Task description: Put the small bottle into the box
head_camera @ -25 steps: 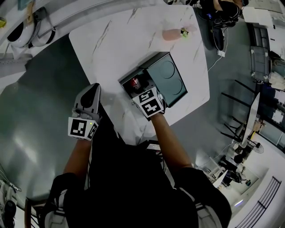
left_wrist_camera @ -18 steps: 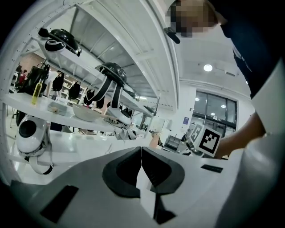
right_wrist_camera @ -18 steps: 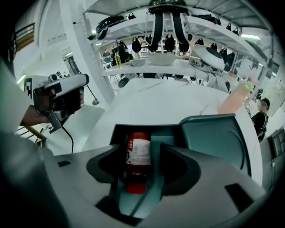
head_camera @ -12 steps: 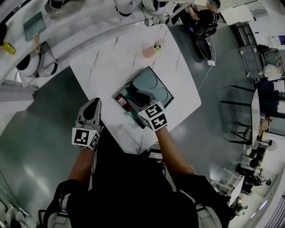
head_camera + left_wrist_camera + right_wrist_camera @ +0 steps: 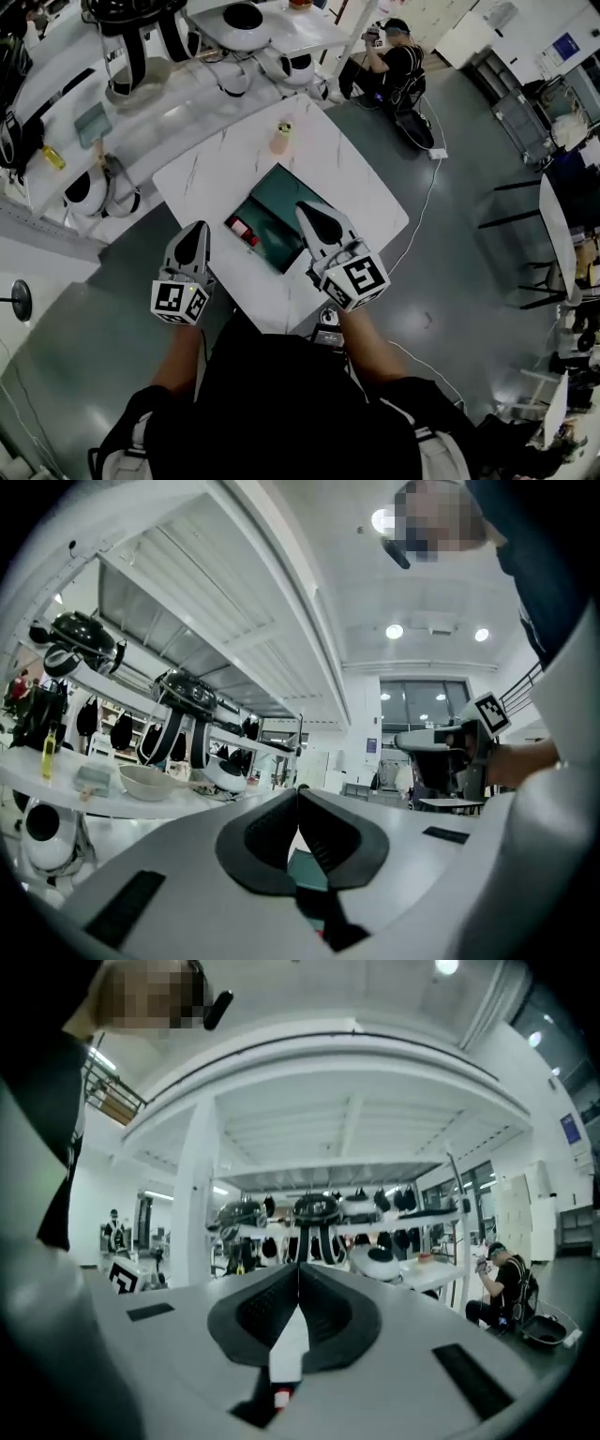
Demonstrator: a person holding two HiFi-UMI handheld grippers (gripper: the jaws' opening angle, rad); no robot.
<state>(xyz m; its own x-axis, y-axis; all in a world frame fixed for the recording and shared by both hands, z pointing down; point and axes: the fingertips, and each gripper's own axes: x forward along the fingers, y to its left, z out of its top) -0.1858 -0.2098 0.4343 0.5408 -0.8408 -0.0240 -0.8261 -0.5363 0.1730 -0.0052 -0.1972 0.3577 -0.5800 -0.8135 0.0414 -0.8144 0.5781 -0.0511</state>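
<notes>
**Put-away step, retreat phase.** The bottle (image 5: 243, 228), red and white, lay inside the open box (image 5: 274, 208), at the end of the box nearest the left gripper (image 5: 194, 230). The placing was therefore judged complete.

- **Right gripper:** The right gripper (image 5: 307, 208) was held level above the box. Its fingers had just been brought together and were clenched on nothing.
- **Left gripper:** The left gripper was held level off the left side of the box, apart from it. Its fingers were likewise clenched and empty.
- **Other items:** A pink bottle (image 5: 279, 139) stood on the tabletop (image 5: 361, 192) beyond the far side of the box, well apart from it.

For a clean finish, the right gripper would best be drawn straight up and back from the box. In that way the bottle would not be disturbed and the wall of the box would not be clipped. The fingers would best be kept closed during the retreat, so that a narrower profile was presented to the box. No approach to the pink bottle was judged necessary.
</notes>
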